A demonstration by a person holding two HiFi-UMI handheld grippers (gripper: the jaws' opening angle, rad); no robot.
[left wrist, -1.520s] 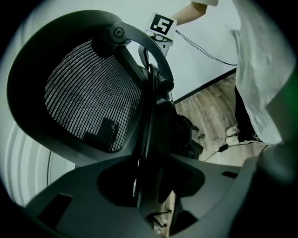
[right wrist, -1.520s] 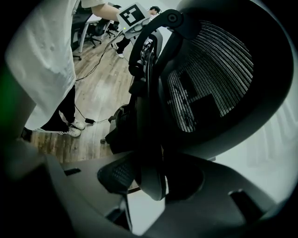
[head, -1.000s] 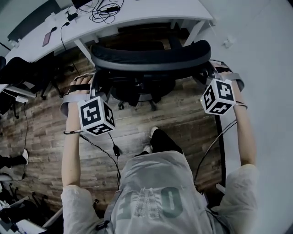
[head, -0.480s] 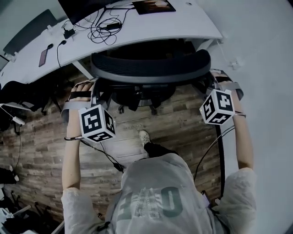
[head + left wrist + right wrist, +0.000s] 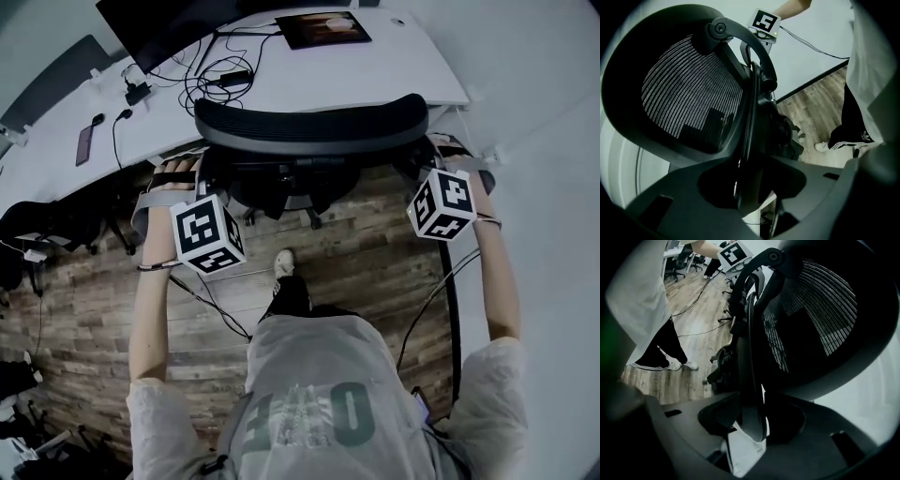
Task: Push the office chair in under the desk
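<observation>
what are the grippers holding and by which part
Both hold the chair by its backrest frame: the left gripper is clamped on the frame's left side edge, the right gripper on its right side edge.

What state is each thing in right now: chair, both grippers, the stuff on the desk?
office chair: upright, backrest at the edge of the desk.
left gripper: shut on one side edge of the chair's back.
right gripper: shut on the opposite side edge.
monitor: screen dark.
phone: lying flat on the desk.
cables: loosely tangled.
</observation>
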